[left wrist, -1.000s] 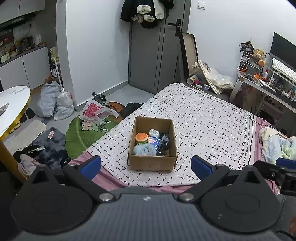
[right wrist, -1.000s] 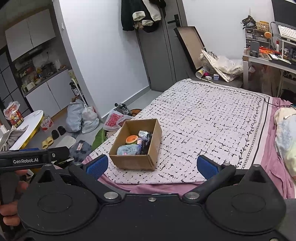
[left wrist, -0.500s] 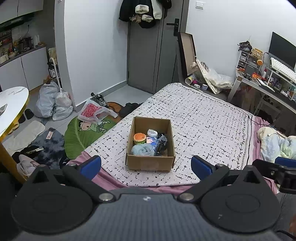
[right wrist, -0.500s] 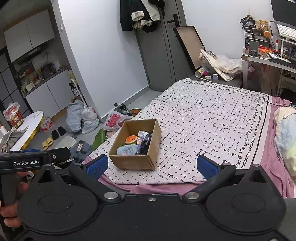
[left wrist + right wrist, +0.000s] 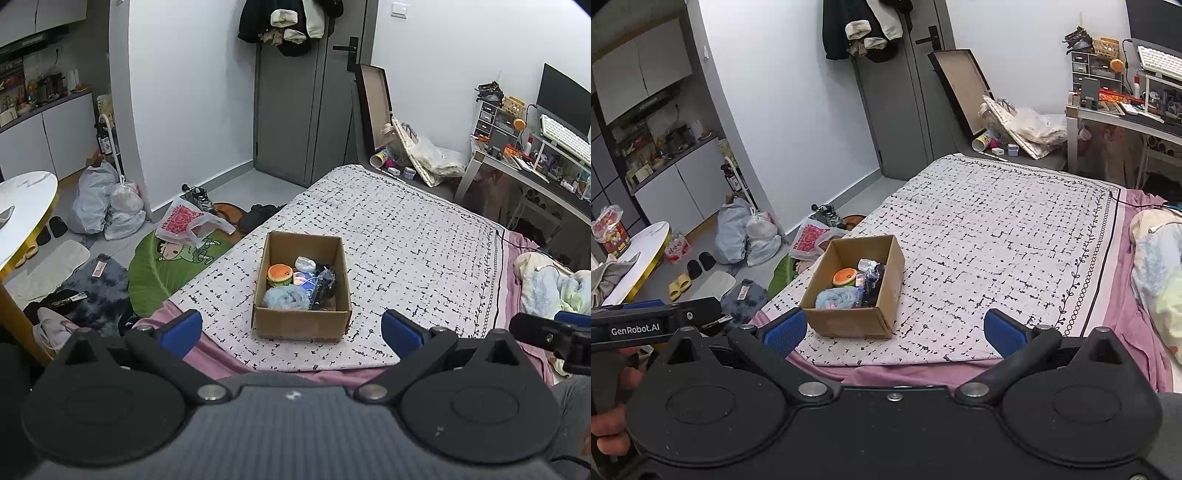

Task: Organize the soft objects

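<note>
Box (image 5: 301,295) sits near the bed's (image 5: 424,236) foot edge, soft toys (image 5: 286,297) inside — fits sorted or awaiting unpacking. Left claw (image 5: 291,328) and right claw (image 5: 894,328) both spread, empty. Any approach: come from above, between the walls.

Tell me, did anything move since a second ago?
Hardly. The left tongs drifted a touch, so the cardboard box sits slightly left in their view. Nothing was grabbed or dropped. Both tongs stay wide open, right tongs too, and the burger toy and blue fluffy toy stay in the box.
</note>
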`<state>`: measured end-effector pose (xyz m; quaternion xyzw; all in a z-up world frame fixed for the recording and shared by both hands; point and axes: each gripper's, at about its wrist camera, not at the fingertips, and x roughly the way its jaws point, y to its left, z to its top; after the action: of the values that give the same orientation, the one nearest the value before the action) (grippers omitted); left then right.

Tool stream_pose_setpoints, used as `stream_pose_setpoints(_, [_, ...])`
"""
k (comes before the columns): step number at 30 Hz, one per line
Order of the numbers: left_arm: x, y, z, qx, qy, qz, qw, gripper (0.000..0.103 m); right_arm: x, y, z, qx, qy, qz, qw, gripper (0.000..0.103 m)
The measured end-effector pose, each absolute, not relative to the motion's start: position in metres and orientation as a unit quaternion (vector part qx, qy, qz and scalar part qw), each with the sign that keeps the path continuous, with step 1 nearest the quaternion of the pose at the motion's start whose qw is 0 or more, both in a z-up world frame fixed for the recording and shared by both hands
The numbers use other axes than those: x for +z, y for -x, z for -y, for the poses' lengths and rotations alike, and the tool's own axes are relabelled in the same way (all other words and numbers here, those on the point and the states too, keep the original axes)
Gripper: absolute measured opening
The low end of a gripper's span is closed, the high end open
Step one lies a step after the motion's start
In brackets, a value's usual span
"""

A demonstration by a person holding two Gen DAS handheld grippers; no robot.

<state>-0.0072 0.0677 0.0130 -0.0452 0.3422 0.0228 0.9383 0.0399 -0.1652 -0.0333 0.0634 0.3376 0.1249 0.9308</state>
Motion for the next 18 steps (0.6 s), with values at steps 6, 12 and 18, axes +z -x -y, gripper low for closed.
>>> stream_pose_setpoints(6, [0.0109,0.0063,-0.0683,0.024,0.048,-0.345,0.937,0.102,-0.0350,-0.0421,0.1646,0.126,-0.064,-0.339,0.930,0.103])
stream_pose_setpoints(12, [0.0097,0.0075,-0.0687,0.025,0.050,-0.339,0.939,0.102,-0.0370,-0.0421,0.1618,0.134,-0.063,-0.341,0.928,0.103])
stream_pose_setpoints(18, [0.0059,0.0045,-0.0708,0.031,0.069,-0.339,0.938,0.102,-0.0404,-0.0451,0.1584,0.144,-0.065,-0.345,0.925,0.103])
